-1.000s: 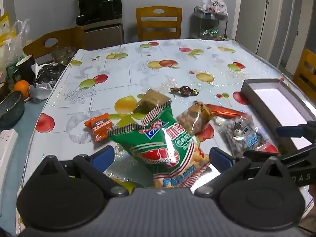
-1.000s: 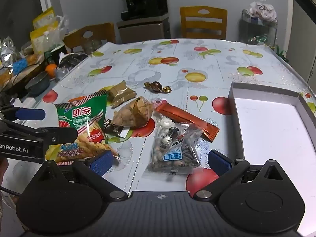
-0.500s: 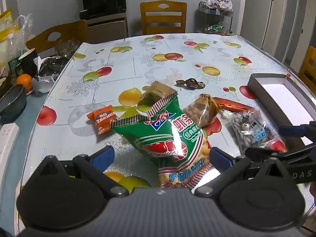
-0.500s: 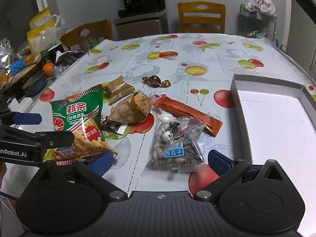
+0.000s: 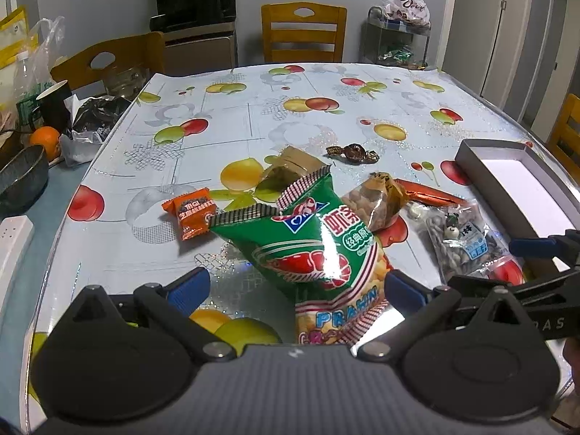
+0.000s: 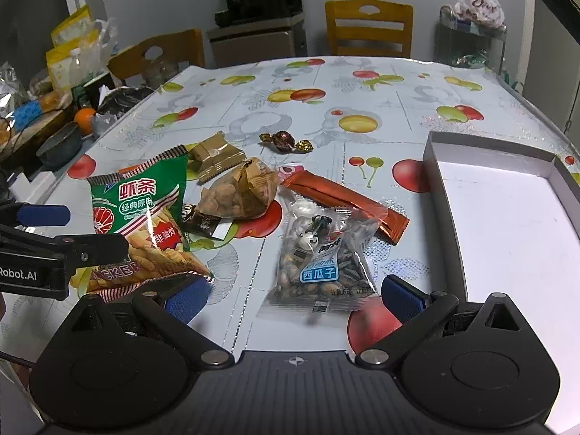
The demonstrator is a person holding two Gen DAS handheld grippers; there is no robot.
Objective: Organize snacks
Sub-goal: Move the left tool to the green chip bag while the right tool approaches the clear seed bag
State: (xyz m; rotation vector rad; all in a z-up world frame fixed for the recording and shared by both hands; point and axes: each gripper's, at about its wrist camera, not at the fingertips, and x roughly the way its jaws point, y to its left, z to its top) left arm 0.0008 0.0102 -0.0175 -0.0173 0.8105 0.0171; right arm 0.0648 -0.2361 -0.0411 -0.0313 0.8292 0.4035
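Fruit-printed oilcloth covers the table [image 5: 253, 108], with wooden chairs and a dark appliance on a cabinet beyond its far edge.

From the left wrist, the left gripper [image 5: 295, 286] has its jaws spread wide, nothing clamped. Between them lies the green prawn-cracker bag [image 5: 311, 250], its lower end reaching back under the gripper body and its torn-looking top pointing ahead. Ahead and left of the jaws sits a small orange packet [image 5: 192, 212]; straight ahead, past the bag's top, a tan wrapper [image 5: 293, 163], and farther on a foil-wrapped candy [image 5: 353, 153]. Ahead and right lie a clear bag of nuts [image 5: 377, 203], touching the green bag's edge, a long orange-red stick pack [image 5: 431, 195] and a clear sunflower-seed pack [image 5: 460, 239]. Far right stands a grey box [image 5: 485, 177] with a white inside, and the right gripper's blue-tipped finger shows at that edge.

From the right wrist, the right gripper [image 6: 295, 295] is likewise released, jaws wide apart. The sunflower-seed pack [image 6: 322, 257] lies between them, just ahead, touching neither pad. The stick pack [image 6: 344, 203] lies just beyond it; the bag of nuts [image 6: 239, 190] ahead and left. The prawn-cracker bag [image 6: 145, 217] is by the left jaw, its corner close to the blue pad [image 6: 186, 299]. The grey box [image 6: 440, 188] lies right of the right jaw.
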